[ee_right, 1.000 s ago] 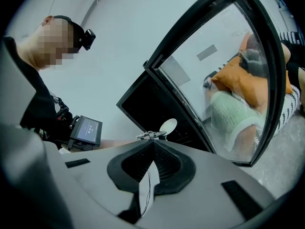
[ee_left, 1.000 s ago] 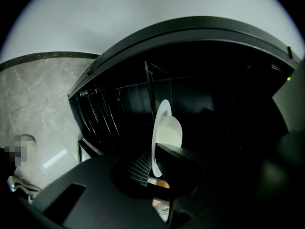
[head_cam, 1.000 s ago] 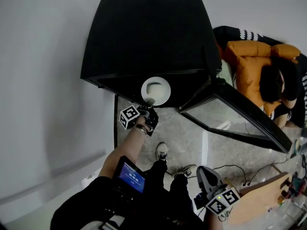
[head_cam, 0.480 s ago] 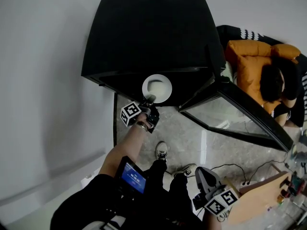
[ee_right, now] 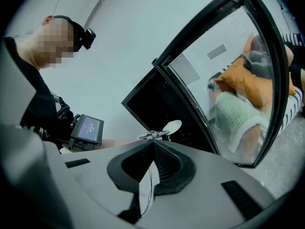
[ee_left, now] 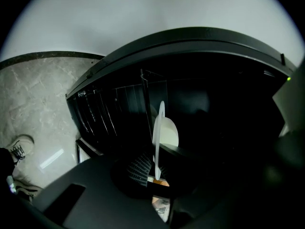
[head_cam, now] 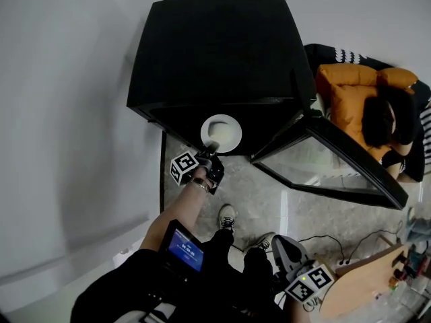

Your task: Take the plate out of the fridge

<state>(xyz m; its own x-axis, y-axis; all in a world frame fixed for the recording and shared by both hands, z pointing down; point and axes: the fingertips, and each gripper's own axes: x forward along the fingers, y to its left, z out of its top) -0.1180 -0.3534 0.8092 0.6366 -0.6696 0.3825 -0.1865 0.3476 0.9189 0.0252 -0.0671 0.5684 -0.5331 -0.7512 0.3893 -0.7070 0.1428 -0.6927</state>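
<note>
The step in hand is the withdrawal: the plate (head_cam: pixel 221 132) is gripped but not yet clear of the fridge (head_cam: pixel 215 52). The left gripper (head_cam: pixel 210 151) has its jaws clenched on the plate's near rim. In the left gripper view the plate (ee_left: pixel 159 132) stands edge-on between the pads, with the dark inside of the fridge behind it. From the head view the plate sits right at the mouth of the fridge, at the near edge of the opening, with most of it over the black interior.

The right gripper (head_cam: pixel 283 247) hangs low at the near right, well apart from the fridge. Its jaws are pressed together on nothing, as the right gripper view (ee_right: pixel 153 149) shows. The glass door (head_cam: pixel 337 160) is swung open to the right, and a person in an orange jacket (head_cam: pixel 350 93) sits beyond it.

The next move, I judge, calls for a straight pull toward the near side, with the plate held level. The grip is on one edge only, so the plate could tip or slip. The path should stay left of the door.
</note>
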